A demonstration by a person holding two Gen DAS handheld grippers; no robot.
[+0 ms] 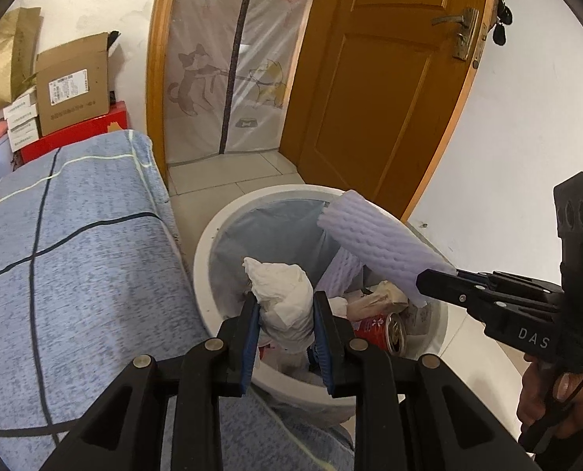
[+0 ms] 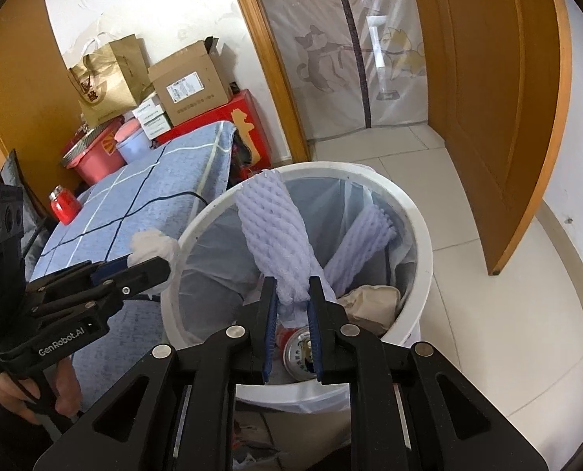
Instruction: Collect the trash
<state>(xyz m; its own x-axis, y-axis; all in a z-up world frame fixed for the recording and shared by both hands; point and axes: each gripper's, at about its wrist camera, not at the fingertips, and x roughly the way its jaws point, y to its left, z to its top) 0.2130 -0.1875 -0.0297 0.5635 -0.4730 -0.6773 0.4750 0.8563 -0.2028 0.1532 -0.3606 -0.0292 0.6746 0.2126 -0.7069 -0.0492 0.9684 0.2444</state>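
My left gripper (image 1: 286,306) is shut on a crumpled white tissue wad (image 1: 285,294) and holds it over the near rim of the white trash bin (image 1: 209,235). My right gripper (image 2: 293,294) is shut on a pale purple foam net sleeve (image 2: 271,231) and holds it above the bin (image 2: 421,235). In the left wrist view the sleeve (image 1: 377,247) sticks out over the bin's right side. In the right wrist view the tissue (image 2: 152,245) is at the bin's left rim. Inside the bin lie another purple foam sleeve (image 2: 364,239), a red can (image 1: 381,331) and crumpled paper (image 2: 370,302).
A table with a blue checked cloth (image 1: 75,255) stands against the bin's left side, with a red jar (image 2: 63,204) on it. Cardboard boxes (image 1: 73,82) and a red box are stacked behind. An open wooden door (image 1: 377,90) and a plastic curtain (image 1: 228,59) lie beyond on tiled floor.
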